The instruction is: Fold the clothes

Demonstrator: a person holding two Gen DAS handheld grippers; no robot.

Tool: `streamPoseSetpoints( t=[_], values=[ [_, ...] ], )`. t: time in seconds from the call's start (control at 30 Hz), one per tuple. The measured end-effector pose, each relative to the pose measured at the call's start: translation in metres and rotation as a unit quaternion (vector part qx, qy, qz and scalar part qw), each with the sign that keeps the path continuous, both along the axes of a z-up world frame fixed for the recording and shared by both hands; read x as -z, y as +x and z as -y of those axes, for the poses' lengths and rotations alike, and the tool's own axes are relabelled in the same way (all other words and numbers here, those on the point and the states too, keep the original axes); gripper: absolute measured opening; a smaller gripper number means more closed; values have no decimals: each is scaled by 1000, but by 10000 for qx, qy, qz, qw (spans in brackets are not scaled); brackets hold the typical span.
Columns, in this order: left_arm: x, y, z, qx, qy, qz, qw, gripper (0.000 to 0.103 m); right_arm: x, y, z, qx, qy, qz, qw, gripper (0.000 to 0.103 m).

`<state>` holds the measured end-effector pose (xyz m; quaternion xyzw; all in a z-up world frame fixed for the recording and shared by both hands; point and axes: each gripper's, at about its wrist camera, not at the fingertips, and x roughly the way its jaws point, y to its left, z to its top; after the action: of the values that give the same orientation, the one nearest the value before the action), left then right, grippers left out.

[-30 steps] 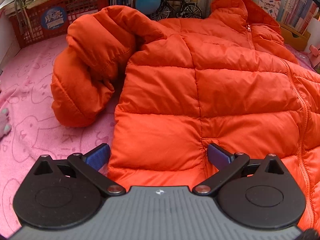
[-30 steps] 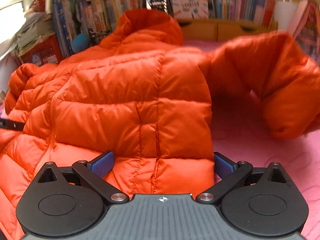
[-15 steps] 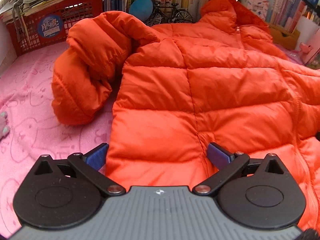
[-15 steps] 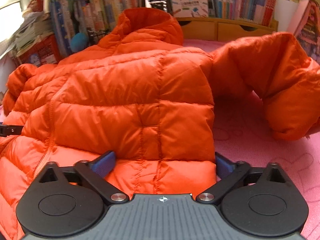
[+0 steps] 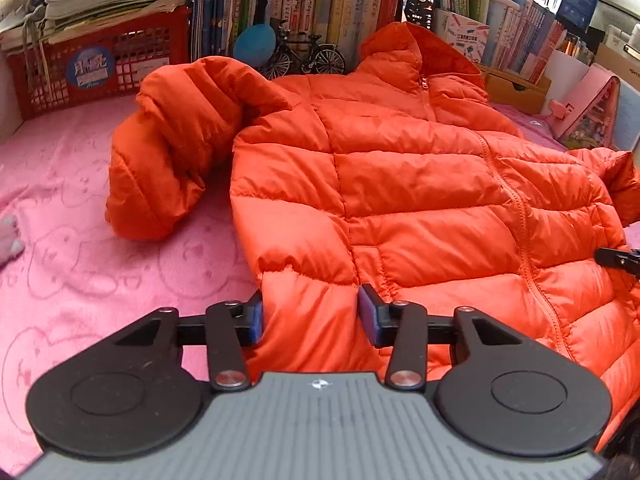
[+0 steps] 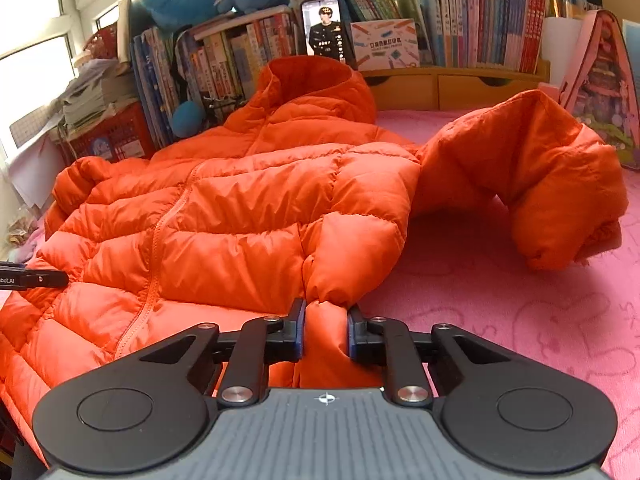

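An orange puffer jacket (image 5: 420, 200) lies front up and zipped on a pink blanket (image 5: 100, 240), hood toward the bookshelf. Its left sleeve (image 5: 168, 152) is bent beside the body; the other sleeve (image 6: 540, 184) arches up on the right. My left gripper (image 5: 311, 314) is closing on the hem's left corner, and the fabric bunches between both pads. My right gripper (image 6: 326, 330) is closing too, pinching a narrow fold of the hem's right corner tightly. The corner of the jacket (image 6: 248, 208) rises slightly off the blanket (image 6: 500, 300).
A red basket (image 5: 100, 68) under stacked papers stands at the back left. Rows of books (image 5: 320, 4), a model bicycle (image 5: 308, 58) and a propped phone (image 6: 326, 28) line the back. Wooden drawers (image 6: 440, 88) and a pink bag (image 6: 600, 80) sit at the back right.
Both grippers went from wide open around the hem to closed on it. Both pulled back and up a little, gathering the hem corners into folds.
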<state>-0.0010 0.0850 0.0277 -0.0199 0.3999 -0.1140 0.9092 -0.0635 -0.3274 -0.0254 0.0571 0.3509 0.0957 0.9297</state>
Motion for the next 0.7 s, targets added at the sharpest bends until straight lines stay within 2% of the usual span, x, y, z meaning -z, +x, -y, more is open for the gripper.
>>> streamPoseSetpoints(
  t=[0.13, 0.23, 0.33, 0.4, 0.43, 0.5, 0.53, 0.57, 0.63, 0.7],
  values=[
    [-2, -7, -8, 3, -1, -44, 10000, 43, -2, -3, 5, 6, -14, -56, 10000, 20],
    [5, -12, -10, 55, 151, -144, 9998, 45, 0, -6, 12, 39, -27, -127, 9999, 20],
    [13, -20, -9, 134, 294, -165, 9993, 48, 8, -5, 13, 152, -107, -302, 9994, 21],
    [9, -22, -9, 117, 401, -77, 9991, 53, 9, -5, 10, 109, -221, -246, 9994, 23],
    [6, -22, -10, 97, 455, -24, 9989, 54, 8, -6, 12, 154, -156, -215, 9995, 27],
    [-4, -21, -14, 23, 505, 150, 9986, 60, 6, -6, 18, 263, 9, -152, 9995, 45],
    [-11, -19, -16, -8, 510, 273, 9983, 62, 3, -8, 25, 347, 169, -88, 9992, 64],
    [-20, -16, -17, -29, 509, 411, 9979, 66, 1, -9, 32, 435, 339, -18, 9985, 71],
    [-38, -11, -17, -53, 484, 691, 9964, 72, -4, -12, 47, 610, 680, 121, 9957, 72],
    [-50, -3, -8, 50, 382, 891, 9953, 79, -12, -15, 66, 965, 951, 309, 9903, 79]
  ],
)
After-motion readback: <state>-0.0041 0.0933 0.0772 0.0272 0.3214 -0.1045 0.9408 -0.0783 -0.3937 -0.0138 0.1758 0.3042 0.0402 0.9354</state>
